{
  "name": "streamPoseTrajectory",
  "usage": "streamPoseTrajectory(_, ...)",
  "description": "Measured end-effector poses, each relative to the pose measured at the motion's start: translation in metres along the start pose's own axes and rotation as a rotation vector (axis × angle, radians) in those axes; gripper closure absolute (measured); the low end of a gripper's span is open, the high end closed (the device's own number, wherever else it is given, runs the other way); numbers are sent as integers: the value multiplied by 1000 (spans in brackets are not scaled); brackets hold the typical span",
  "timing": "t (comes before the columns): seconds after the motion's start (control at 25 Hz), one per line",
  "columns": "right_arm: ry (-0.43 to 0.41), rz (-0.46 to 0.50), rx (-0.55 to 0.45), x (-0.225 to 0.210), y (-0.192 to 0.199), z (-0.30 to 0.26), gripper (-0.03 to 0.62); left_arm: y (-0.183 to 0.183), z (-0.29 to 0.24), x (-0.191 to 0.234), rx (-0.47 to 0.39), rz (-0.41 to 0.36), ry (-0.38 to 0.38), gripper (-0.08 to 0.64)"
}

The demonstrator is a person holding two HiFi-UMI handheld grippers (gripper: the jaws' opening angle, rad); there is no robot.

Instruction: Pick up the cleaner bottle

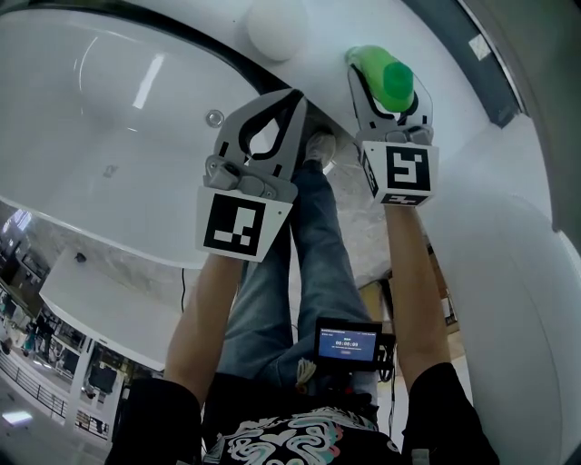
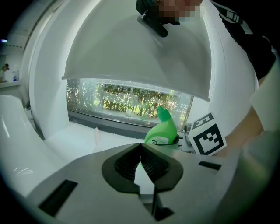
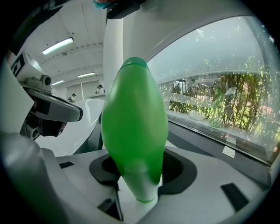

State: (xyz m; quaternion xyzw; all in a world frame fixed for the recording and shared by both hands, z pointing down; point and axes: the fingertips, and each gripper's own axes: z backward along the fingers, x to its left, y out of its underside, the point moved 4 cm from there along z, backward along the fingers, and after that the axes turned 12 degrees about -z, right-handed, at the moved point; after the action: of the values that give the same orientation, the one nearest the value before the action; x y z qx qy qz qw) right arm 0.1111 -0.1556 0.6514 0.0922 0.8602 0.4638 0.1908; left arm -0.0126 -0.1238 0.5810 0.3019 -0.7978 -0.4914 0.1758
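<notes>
**Item 1. Right gripper** (image 1: pixel 390 84)
- Upper right of centre in the head view.
- In its own view the jaws are clamped on the cleaner bottle (image 3: pixel 134 131), one dark pad (image 3: pixel 177 168) on each side of the green body.
- Its marker cube (image 2: pixel 207 138) shows at right of centre in the left gripper view.

**Item 2. Cleaner bottle** (image 1: pixel 387 74)
- Bright green plastic, held between the right gripper's jaws.
- From the left gripper view I see it upright (image 2: pixel 162 131), with the bent nozzle on top and a label low on the body. It stands in front of the window (image 2: pixel 131 100).
- I cannot tell whether its base touches the white ledge (image 2: pixel 83 135).

**Item 3. Left gripper** (image 1: pixel 292 98)
- Centre of the head view, just left of the right gripper.
- In its own view the jaws (image 2: pixel 140 154) are pressed together at the tips, with nothing between them.

**Item 4. Surroundings**
- A glossy white tub (image 1: pixel 109 118) fills the upper left of the head view. It has a small round metal fitting (image 1: pixel 214 116).
- A white round knob (image 1: pixel 276 27) sits at top centre.
- The person's jeans (image 1: pixel 313 263) are in the lower centre.
- A small lit screen (image 1: pixel 348 342) sits below the jeans.
</notes>
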Motion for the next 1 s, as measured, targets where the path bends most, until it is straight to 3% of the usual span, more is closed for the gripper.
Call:
streamPoseTrajectory(0.28,5,24,5,-2,-4,-2,388,-2,0,2,5,41,-20,545)
streamPoseTrajectory(1.0,-2,25,-2,-6,-1,-2,387,0,-1,0,12,37,-10,545)
